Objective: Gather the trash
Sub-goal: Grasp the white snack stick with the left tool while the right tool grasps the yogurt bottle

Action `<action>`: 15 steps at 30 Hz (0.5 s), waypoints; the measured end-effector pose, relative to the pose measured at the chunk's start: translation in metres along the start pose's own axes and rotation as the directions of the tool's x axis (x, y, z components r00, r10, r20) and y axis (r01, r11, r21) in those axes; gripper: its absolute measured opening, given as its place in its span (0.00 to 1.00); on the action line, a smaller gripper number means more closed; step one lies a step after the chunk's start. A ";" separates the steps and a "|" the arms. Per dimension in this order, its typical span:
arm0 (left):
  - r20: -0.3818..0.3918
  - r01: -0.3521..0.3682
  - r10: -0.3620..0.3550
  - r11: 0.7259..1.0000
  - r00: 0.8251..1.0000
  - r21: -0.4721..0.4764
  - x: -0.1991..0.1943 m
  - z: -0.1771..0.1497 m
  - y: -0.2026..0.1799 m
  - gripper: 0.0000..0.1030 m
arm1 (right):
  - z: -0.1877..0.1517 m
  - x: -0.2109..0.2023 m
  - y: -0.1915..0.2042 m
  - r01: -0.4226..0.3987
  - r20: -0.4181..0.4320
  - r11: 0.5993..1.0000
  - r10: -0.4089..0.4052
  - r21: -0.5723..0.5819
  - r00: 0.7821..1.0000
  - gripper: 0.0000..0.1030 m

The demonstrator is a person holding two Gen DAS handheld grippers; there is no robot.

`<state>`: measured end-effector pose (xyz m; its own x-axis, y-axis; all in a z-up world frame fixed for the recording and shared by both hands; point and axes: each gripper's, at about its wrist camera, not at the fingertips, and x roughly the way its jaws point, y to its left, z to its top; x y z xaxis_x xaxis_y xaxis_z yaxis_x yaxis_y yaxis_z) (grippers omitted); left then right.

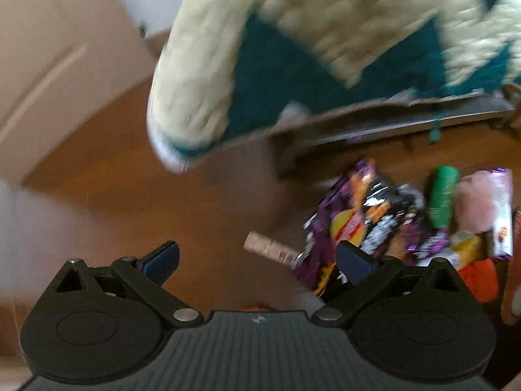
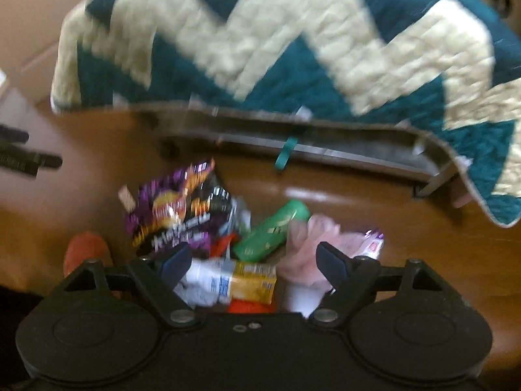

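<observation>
A pile of trash lies on the wooden floor beside the bed. It holds a purple and black snack bag [image 1: 364, 215] [image 2: 179, 215], a green can [image 1: 441, 198] [image 2: 270, 231], a pink fluffy wad [image 1: 475, 202] [image 2: 309, 244], a yellow and white wrapper [image 2: 237, 283] and a cork [image 1: 270, 249] [image 2: 127, 198]. My left gripper [image 1: 257, 262] is open and empty, just left of the pile. My right gripper [image 2: 252, 260] is open and empty, above the yellow wrapper. Both views are blurred.
A bed with a teal and cream zigzag quilt [image 1: 309, 32] [image 2: 276, 39] overhangs the floor behind the pile, with a dark frame rail [image 2: 325, 143] below it. A cardboard box [image 1: 49, 65] stands at left. An orange object [image 2: 84, 251] lies left of the pile.
</observation>
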<state>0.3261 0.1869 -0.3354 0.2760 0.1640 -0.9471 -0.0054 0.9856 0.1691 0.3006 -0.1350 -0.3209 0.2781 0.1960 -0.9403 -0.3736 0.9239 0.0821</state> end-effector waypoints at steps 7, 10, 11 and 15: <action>-0.182 -0.013 -0.039 0.960 0.983 -0.280 0.090 -0.009 0.048 1.00 | -0.024 0.065 0.042 -0.036 -0.108 0.953 0.003 -0.300 0.994 0.75; -0.244 -0.026 -0.087 0.905 0.966 -0.425 0.129 -0.011 0.066 1.00 | -0.033 0.088 0.054 -0.058 -0.157 0.917 -0.005 -0.393 0.988 0.74; -0.261 -0.028 -0.108 0.883 0.959 -0.469 0.142 -0.012 0.071 1.00 | -0.035 0.095 0.057 -0.063 -0.172 0.906 -0.010 -0.418 0.985 0.73; -0.284 -0.042 -0.148 0.823 0.947 -0.567 0.182 -0.013 0.078 1.00 | -0.041 0.116 0.063 -0.080 -0.202 0.864 -0.026 -0.497 0.979 0.72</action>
<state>0.3630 0.2936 -0.4979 -0.0112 0.0213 -0.9997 -0.5609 0.8275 0.0239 0.2733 -0.0669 -0.4384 0.1034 0.1020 -0.9894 -0.7851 0.6191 -0.0183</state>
